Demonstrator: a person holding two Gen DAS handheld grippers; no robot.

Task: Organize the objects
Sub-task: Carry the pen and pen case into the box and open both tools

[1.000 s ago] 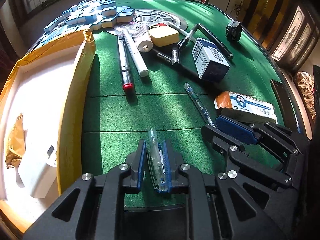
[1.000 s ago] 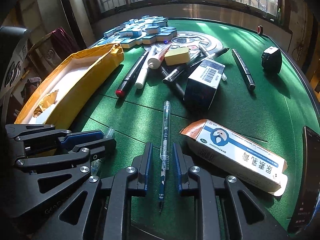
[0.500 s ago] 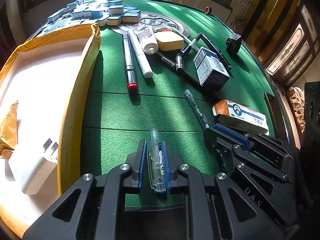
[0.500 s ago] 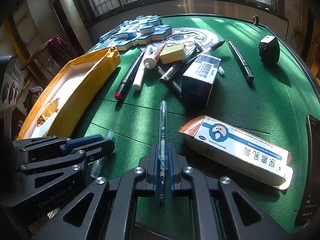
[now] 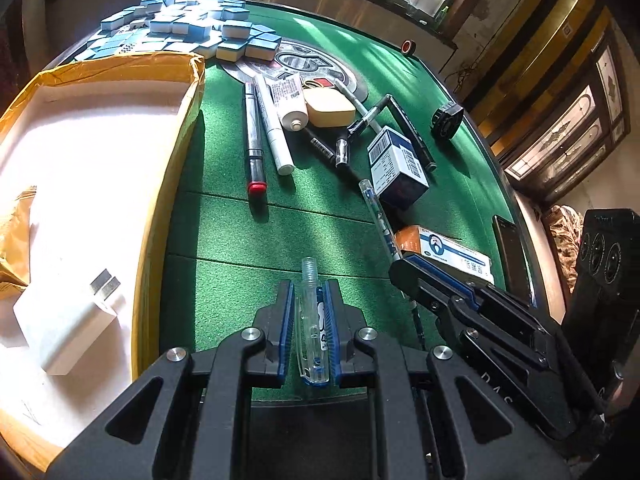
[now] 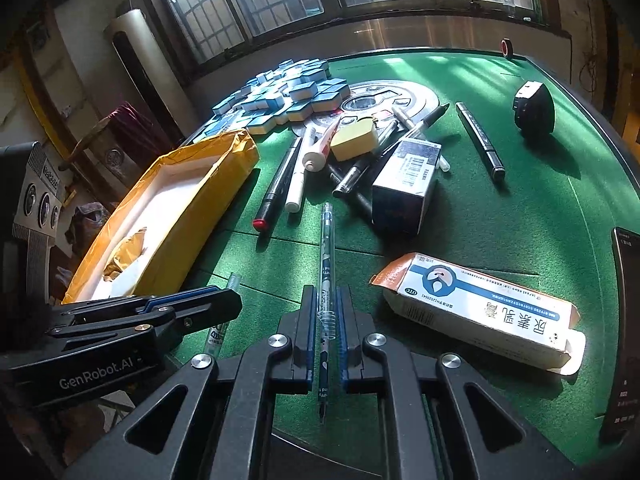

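My left gripper (image 5: pixel 311 300) is shut on a clear pen cap (image 5: pixel 312 320) above the green table near its front edge. My right gripper (image 6: pixel 324 308) is shut on a clear pen body (image 6: pixel 326 264) with its tip pointing back toward the camera. In the left wrist view the right gripper (image 5: pixel 404 268) sits just right of mine, holding the pen (image 5: pixel 378 216). In the right wrist view the left gripper (image 6: pixel 224 300) is at lower left with the cap's threaded end (image 6: pixel 233 281) showing. The yellow-edged box (image 5: pixel 80 184) lies to the left.
Markers (image 5: pixel 254 136), a tube (image 5: pixel 290 104), a yellow case (image 5: pixel 328 109), a blue-white box (image 5: pixel 396 164) and a long medicine carton (image 6: pixel 480 312) lie on the green felt (image 5: pixel 280 232). Mahjong tiles (image 5: pixel 180 24) are piled at the back. A phone (image 6: pixel 624 320) lies at the right edge.
My right gripper closed on the pen and lifted it off the felt. Both grippers rose and tilted slightly; the left still holds the cap.
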